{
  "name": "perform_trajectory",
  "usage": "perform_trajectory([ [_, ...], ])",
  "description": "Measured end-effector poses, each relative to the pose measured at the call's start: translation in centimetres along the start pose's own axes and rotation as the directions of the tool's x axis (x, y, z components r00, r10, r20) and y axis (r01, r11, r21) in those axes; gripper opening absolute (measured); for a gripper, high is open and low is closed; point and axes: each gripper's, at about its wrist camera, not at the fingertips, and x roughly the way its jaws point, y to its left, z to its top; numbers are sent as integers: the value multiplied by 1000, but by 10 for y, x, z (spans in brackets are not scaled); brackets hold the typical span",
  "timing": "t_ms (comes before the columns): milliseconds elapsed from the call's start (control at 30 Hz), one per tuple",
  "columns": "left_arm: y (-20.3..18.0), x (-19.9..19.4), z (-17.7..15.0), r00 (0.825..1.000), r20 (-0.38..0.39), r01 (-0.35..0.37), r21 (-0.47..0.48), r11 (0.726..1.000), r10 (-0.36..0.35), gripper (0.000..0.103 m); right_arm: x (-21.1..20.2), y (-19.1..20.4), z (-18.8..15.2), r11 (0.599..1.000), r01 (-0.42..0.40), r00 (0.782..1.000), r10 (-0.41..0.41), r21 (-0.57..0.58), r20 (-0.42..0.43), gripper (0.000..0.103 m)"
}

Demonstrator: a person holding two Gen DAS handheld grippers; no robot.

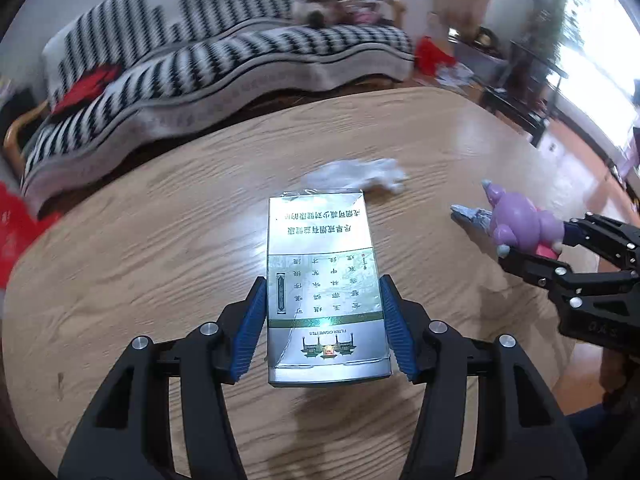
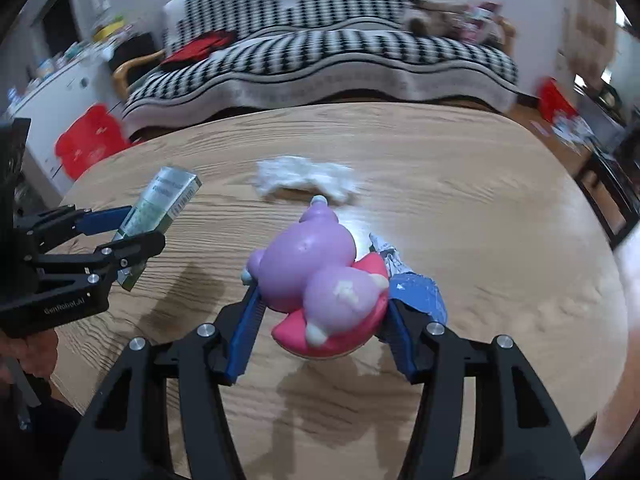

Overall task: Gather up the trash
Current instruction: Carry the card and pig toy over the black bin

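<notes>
Left tool [image 1: 324,320] clamped on cigarette pack [image 1: 322,276], held above wooden counter [image 1: 160,240]. Right tool [image 2: 322,320] clamped on purple toy [image 2: 316,276]. Crumpled tissue [image 2: 304,178] and wrapper [image 2: 416,292] lie on counter.

I am seeing a silver-green cigarette pack [image 1: 324,284] raised above the table; crumpled white tissue [image 1: 360,174] and blue wrapper [image 2: 416,292] are lying there.
</notes>
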Motion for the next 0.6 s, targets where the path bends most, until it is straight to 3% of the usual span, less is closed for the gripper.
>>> perform_trajectory([
  [267,-104,25,15,991,-17,134,116,984,-133,55,-61,-122,-66,969,108,992,-119,222,36,56],
  [433,-184,24,25,978,-8,207,193,959,-209,55,-97,-200,-121,921,168,981,-192,350,34,56],
  [600,-268,24,29,962,-6,263,287,921,-273,55,-126,-273,-172,849,200,972,-235,489,10,56],
])
